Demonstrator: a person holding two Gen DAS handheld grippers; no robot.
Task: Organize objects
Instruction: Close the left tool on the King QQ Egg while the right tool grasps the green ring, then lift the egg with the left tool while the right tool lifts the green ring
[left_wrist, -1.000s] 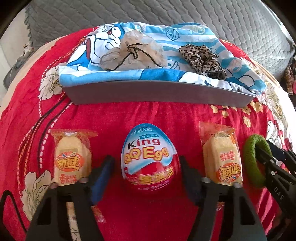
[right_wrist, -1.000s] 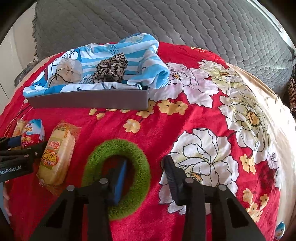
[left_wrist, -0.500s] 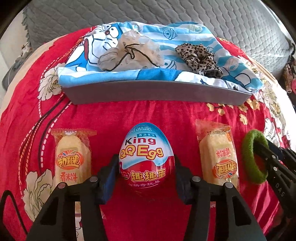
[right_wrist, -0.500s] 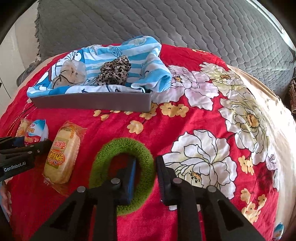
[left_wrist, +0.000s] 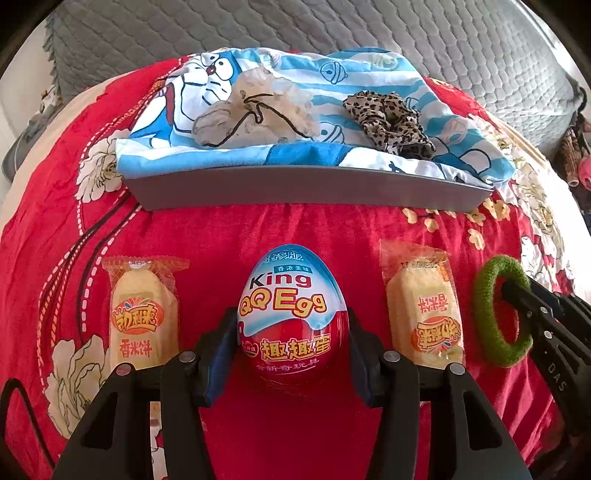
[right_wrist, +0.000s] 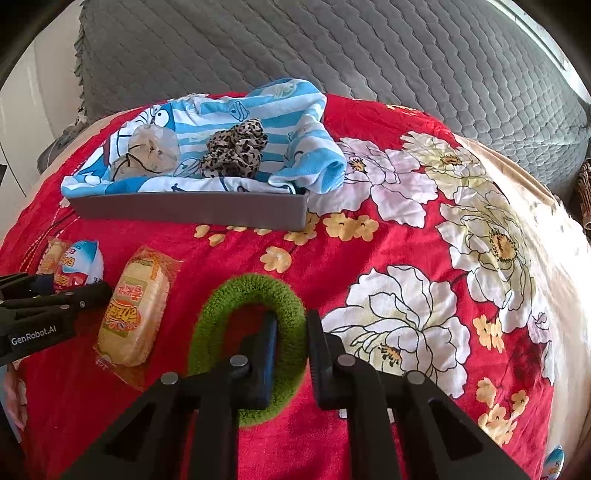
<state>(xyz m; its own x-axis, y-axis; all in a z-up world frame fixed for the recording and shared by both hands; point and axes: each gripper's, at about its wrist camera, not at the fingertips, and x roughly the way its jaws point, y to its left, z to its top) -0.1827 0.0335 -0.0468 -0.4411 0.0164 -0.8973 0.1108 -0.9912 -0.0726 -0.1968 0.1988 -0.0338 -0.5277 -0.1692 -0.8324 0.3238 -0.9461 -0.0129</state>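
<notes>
A "King QQ Egg" toy egg (left_wrist: 291, 314) stands on the red flowered bedspread, and my left gripper (left_wrist: 292, 326) is shut on it, one pad pressing each side. To its right lies a green knitted hair tie (right_wrist: 255, 286). My right gripper (right_wrist: 292, 320) has one finger inside the ring and one outside. Its jaws are closing and pinch the ring's right band, which is squeezed narrow. The same hair tie (left_wrist: 480, 299) shows at the right edge of the left wrist view.
Two wrapped rice-cake snacks (left_wrist: 142, 317) (left_wrist: 424, 314) flank the egg. Behind them sits a grey tray (left_wrist: 295, 184) lined with a blue cartoon cloth (left_wrist: 332, 77). It holds a beige scrunchie (left_wrist: 255, 107) and a leopard scrunchie (left_wrist: 388, 118). A grey quilt (right_wrist: 332, 48) lies beyond.
My left jaws closed in from wide apart onto the egg's sides. My right jaws narrowed around the green hair tie's band, squeezing the ring from round to oval.
</notes>
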